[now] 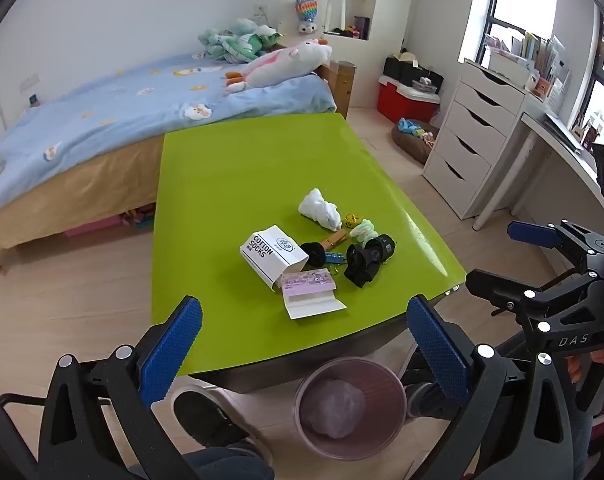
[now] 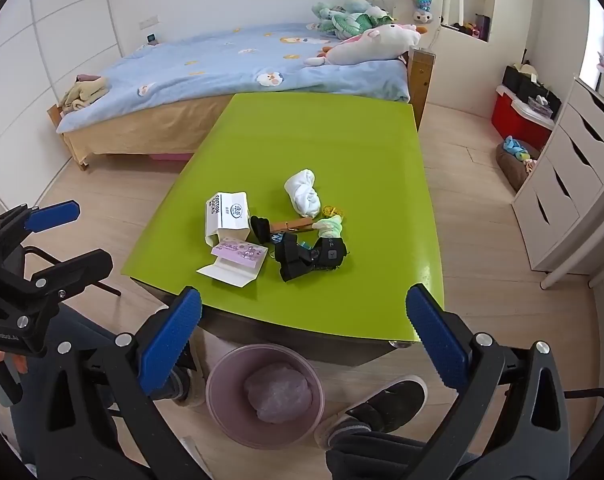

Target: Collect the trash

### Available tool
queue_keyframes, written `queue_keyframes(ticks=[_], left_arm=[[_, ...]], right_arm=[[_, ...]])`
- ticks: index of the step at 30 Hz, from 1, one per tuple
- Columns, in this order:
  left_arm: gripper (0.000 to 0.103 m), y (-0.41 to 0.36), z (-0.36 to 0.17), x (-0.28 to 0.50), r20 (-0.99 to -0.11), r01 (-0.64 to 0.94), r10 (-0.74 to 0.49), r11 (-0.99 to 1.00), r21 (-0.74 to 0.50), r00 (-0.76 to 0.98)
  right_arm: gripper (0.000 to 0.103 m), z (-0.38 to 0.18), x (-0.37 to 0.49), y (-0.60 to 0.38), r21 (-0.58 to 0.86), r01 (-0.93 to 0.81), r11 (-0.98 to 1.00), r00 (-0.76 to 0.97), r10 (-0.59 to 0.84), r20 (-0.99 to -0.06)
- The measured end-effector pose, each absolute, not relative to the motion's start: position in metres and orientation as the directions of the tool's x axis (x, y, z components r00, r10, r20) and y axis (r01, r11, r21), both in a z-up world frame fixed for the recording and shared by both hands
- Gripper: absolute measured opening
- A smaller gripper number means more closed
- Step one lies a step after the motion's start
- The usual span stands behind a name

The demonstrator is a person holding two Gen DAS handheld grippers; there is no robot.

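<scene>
On the green table lies a cluster: a white "cotton socks" box, a pink-and-white opened carton, a crumpled white tissue, black socks, a wooden clothespin and a pale green scrunchie. A pink trash bin with a crumpled bag inside stands on the floor below the near table edge. My left gripper and right gripper are open and empty, held above the near edge.
A bed with a blue cover stands behind the table. A white drawer unit and desk are at the right. The person's shoes flank the bin.
</scene>
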State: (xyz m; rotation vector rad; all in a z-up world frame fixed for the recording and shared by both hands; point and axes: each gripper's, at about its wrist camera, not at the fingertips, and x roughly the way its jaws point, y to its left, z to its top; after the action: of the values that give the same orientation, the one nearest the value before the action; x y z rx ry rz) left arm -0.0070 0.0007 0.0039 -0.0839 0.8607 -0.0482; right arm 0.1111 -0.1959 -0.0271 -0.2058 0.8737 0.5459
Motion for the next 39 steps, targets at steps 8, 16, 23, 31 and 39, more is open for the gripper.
queue_keyframes(ticks=[8,16,23,31,39], left_arm=[[0.098,0.001,0.002,-0.0066,-0.749,0.011,-0.084,0.995,-0.102,0.657],[0.098,0.0,0.0013,-0.009,-0.743,0.003,-0.059,0.997,-0.076,0.666],[0.098,0.0031,0.0031,-0.0107,-0.733,0.005,-0.059,0.997,-0.075,0.678],[0.098,0.0017,0.0039,-0.0108,-0.735,0.013,-0.056,0.998,-0.064,0.675],[0.098,0.0015,0.0025,-0.0116,-0.736,0.014,-0.058,0.998,-0.066,0.674]], right_arm=[[0.1,-0.0267,0.1102,-0.1967,0.039,-0.537,0.843,0.52,0.367,-0.771],[0.1,-0.0271,0.1111,-0.1985,0.036,-0.531,0.846,0.522,0.361,-0.773],[0.1,-0.0248,0.1104,-0.1963,0.039,-0.533,0.845,0.52,0.364,-0.773],[0.1,-0.0275,0.1076,-0.1979,0.044,-0.537,0.843,0.516,0.368,-0.774],[0.1,-0.0256,0.1078,-0.1955,0.042,-0.539,0.841,0.514,0.368,-0.775]])
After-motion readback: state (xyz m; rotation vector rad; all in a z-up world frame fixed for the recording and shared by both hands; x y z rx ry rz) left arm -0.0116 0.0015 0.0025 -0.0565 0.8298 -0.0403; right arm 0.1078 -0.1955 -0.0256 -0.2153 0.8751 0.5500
